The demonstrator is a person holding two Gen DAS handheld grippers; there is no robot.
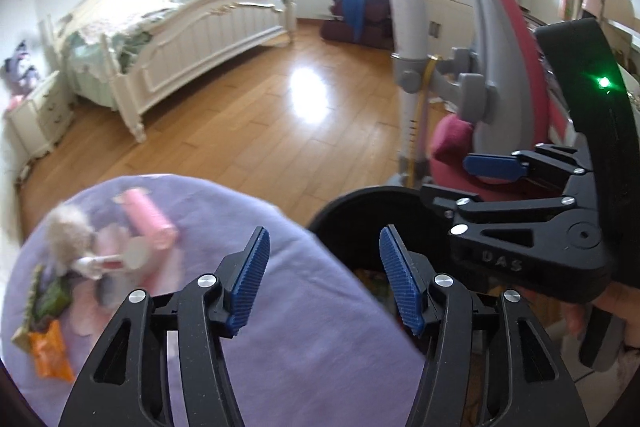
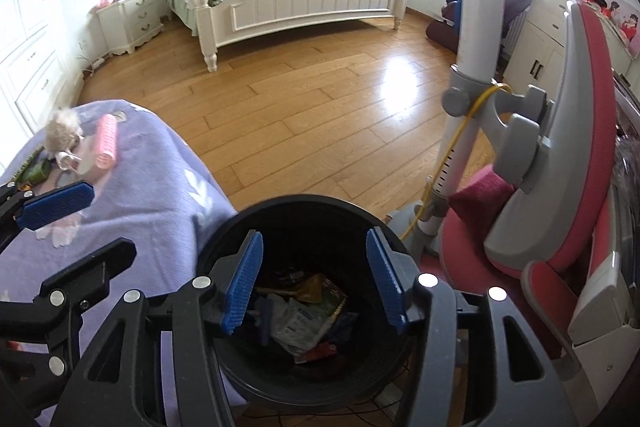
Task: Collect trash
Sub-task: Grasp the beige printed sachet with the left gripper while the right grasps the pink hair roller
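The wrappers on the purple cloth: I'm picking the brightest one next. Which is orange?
The orange wrapper at the pile's near end, by the picture's lower left edge. The green wrapper lies just beyond it, toward the pink hair roller.

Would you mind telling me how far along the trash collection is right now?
Done: wrappers already lie in the black bin. In hand: nothing; the right tongs gape empty above the bin, and the left tongs are open too. Left: the orange wrapper and green wrapper on the purple cloth.

Glossy wood floor (image 2: 304,115), soft lilac cloth (image 2: 160,195) (matt), black plastic bin (image 2: 240,227).
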